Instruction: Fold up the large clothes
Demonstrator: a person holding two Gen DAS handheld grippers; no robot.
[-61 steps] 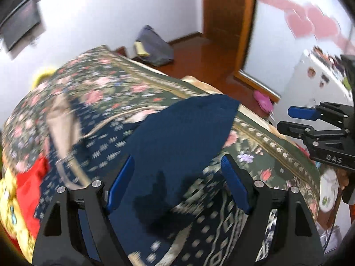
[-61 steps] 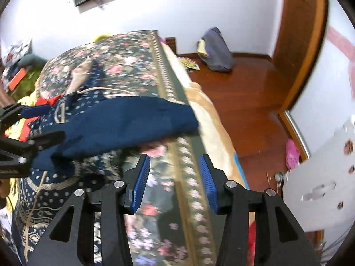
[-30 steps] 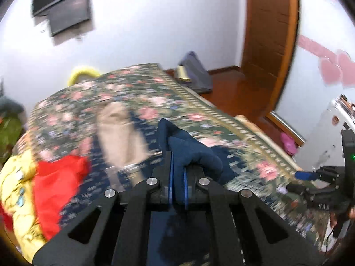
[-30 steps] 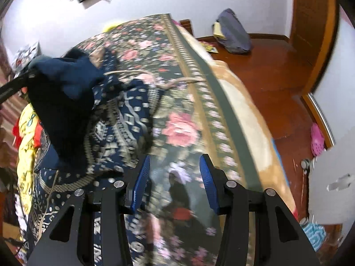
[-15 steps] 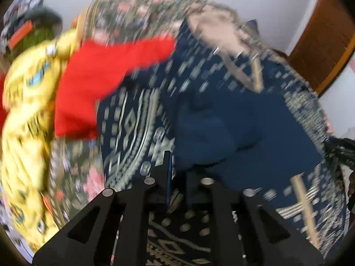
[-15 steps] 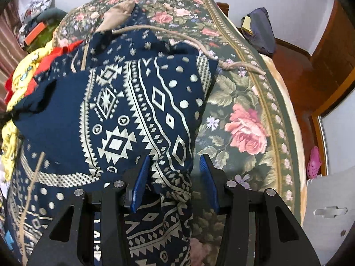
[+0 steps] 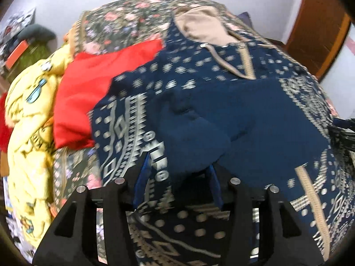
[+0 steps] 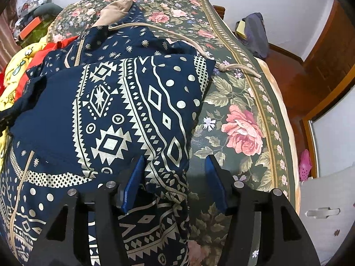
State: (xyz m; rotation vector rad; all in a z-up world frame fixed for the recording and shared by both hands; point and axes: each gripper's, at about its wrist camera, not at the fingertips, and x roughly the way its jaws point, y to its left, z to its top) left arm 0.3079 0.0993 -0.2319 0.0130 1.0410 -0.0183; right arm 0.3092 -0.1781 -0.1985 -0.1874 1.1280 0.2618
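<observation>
A large navy garment with a cream geometric print (image 8: 124,119) lies on the bed, one side folded over toward the left so its plain navy inside (image 7: 255,119) shows. Its tan hood (image 8: 115,8) lies at the far end, a drawstring (image 8: 235,68) trailing right. My left gripper (image 7: 177,181) is open, a bunched navy fold lying loose between its blue fingertips (image 7: 142,177). My right gripper (image 8: 175,184) is open just above the garment's right folded edge, holding nothing.
The bed has a dark floral cover (image 8: 241,124). Red (image 7: 93,84) and yellow (image 7: 28,119) clothes are piled at the bed's left side. Wooden floor, a grey bag (image 8: 255,33) and a door (image 8: 332,44) lie to the right.
My left gripper lifted the navy side, carried it across the garment to the left, laid it down and opened. My right gripper stayed open and shifted over the garment's right edge.
</observation>
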